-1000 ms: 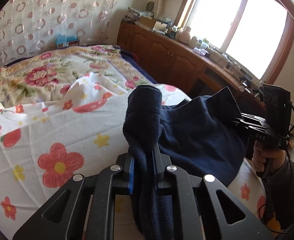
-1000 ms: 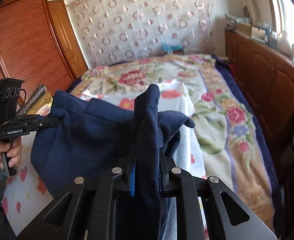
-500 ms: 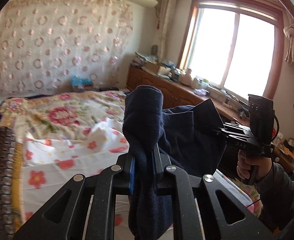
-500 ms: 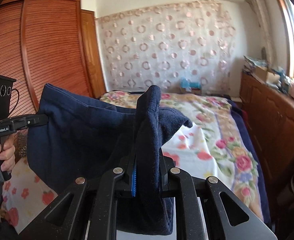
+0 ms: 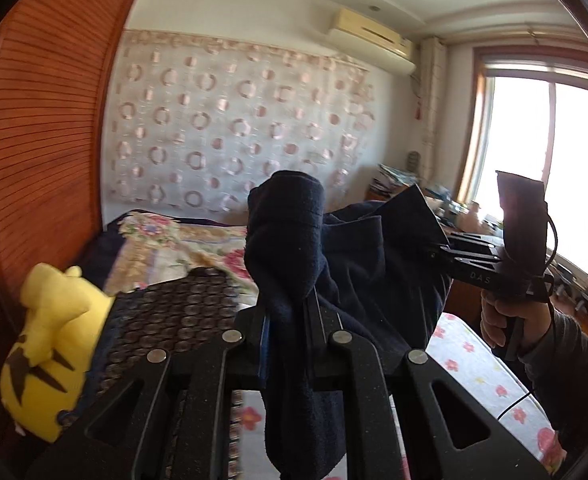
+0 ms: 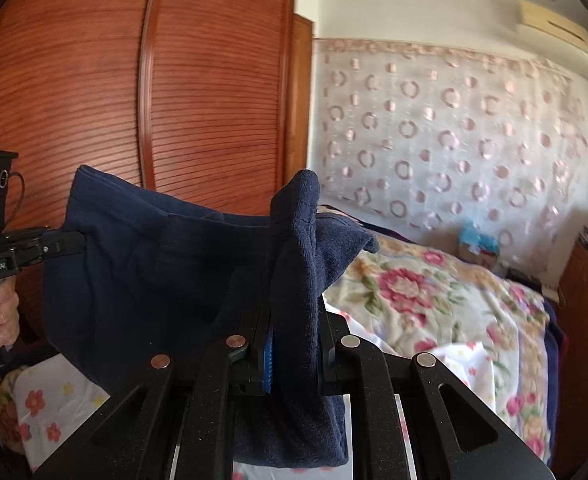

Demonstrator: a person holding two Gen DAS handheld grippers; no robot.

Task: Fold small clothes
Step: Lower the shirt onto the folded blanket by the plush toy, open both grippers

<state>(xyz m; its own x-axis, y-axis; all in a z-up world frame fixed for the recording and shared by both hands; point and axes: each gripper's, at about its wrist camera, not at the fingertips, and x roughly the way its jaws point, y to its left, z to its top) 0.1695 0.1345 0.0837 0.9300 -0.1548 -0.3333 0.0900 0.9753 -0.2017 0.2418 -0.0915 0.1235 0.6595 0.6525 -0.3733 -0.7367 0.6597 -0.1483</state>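
Only in the left wrist view: a yellow plush toy at lower left beside a dark beaded mat, plus a bright window and a wall air conditioner. Only in the right wrist view: the full slatted wooden wardrobe and a blue box at the head of the bed.

Below, a bed under a floral blanket and a white flowered sheet; behind it, a curtain patterned with rings.

Held up in the air above the bed, a dark navy garment, stretched between both tools. Left gripper jaws clenched on one bunched edge, fabric rising beyond the tips and hanging below. Right gripper jaws likewise clamped on the opposite edge, the cloth sagging between.
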